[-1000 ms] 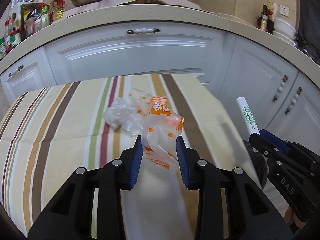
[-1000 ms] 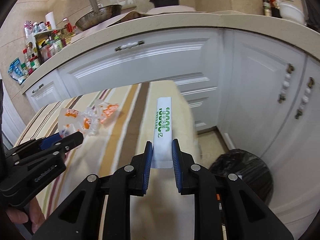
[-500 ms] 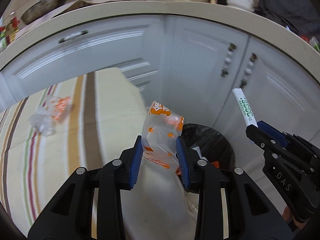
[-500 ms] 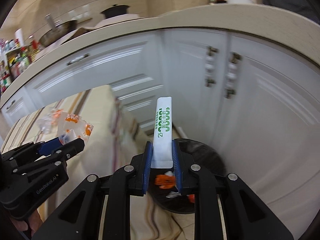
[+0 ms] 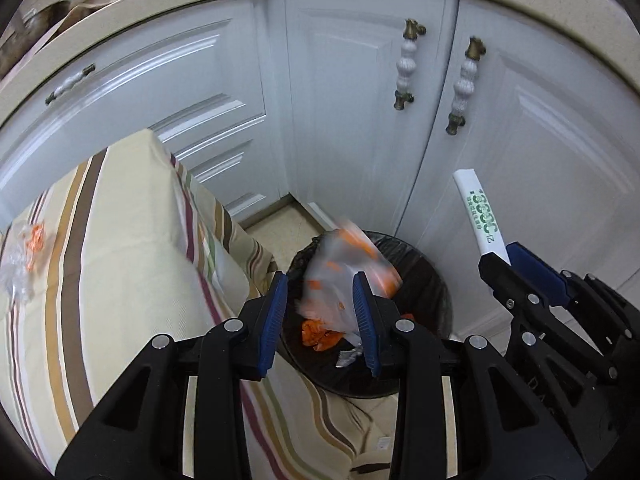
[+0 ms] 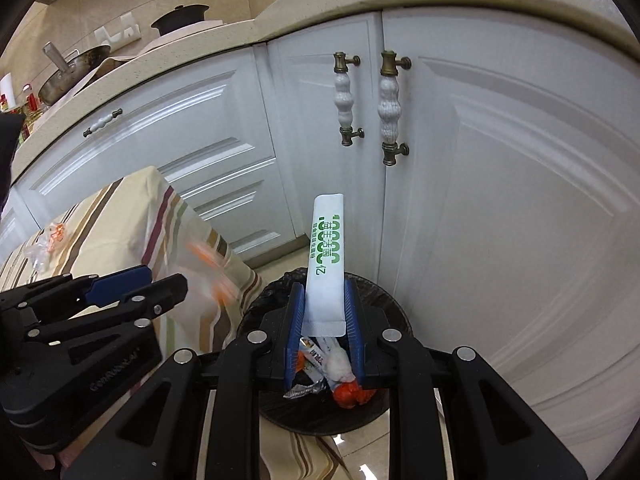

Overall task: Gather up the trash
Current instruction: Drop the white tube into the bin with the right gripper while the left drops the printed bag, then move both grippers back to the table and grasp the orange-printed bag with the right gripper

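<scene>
Since a second earlier both grippers had swung from over the striped worktop (image 5: 132, 216) to above the black bin (image 5: 424, 280) at lower centre. The left gripper (image 5: 320, 312) was opening its fingers around one blurred orange-printed plastic bag (image 5: 344, 268); the right gripper (image 6: 322, 320) pinched one white sachet (image 6: 325, 264). One crumpled wrapper (image 5: 20, 256) lay at far left.

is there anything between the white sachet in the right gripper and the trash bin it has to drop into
Nothing visible. The white sachet sits in the right gripper above the open trash bin, which has no lid.
</scene>
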Available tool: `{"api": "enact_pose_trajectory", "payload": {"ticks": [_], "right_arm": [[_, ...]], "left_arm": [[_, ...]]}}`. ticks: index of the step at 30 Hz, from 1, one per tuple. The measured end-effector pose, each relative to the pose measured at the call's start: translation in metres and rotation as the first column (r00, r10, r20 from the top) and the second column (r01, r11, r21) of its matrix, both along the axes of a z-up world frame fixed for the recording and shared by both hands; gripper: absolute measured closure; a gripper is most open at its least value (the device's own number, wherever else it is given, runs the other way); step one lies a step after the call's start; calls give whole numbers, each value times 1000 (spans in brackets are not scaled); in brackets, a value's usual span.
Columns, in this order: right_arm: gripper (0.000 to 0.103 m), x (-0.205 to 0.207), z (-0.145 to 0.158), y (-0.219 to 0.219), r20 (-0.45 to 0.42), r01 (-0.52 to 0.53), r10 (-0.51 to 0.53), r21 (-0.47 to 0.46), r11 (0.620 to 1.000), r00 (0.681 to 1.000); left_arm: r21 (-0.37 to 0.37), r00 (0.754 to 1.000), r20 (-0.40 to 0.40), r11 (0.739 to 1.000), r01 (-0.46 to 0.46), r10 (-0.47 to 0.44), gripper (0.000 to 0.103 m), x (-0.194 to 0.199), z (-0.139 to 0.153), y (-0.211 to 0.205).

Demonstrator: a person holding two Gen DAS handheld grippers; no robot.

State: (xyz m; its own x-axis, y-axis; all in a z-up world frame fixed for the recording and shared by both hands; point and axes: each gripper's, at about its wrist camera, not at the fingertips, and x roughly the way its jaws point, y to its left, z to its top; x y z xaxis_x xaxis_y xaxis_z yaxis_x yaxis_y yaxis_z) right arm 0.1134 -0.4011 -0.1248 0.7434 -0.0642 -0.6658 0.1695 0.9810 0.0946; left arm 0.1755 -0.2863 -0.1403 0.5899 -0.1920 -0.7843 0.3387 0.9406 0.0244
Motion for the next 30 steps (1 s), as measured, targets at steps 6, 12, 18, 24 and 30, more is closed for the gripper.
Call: {"api": "enact_pose_trajectory", "payload": {"ticks": [6,12,18,24,30], "right_arm": [[71,9,-9,-8,-5,30,-30,9,1000,1000],[69,6,-2,0,3,26,-26,3,1000,1000],[69,4,14,24,27,-13,13,9,1000,1000],[62,6,31,65,60,-77,76,9,997,995],[60,16,43,121,79,-174,174,-10,985,982]], "left_arm": [[10,1000,-19,1000,-15,15,50,11,-12,-6],[-43,999,-16,998,-36,36,44,7,3,15],[-70,993,34,992,-106,109,43,-2,28,63],[-68,970,87,973,-221,227,40,-14,49,132],[-54,925,114,932,-359,363,37,-22,59,208]]}}
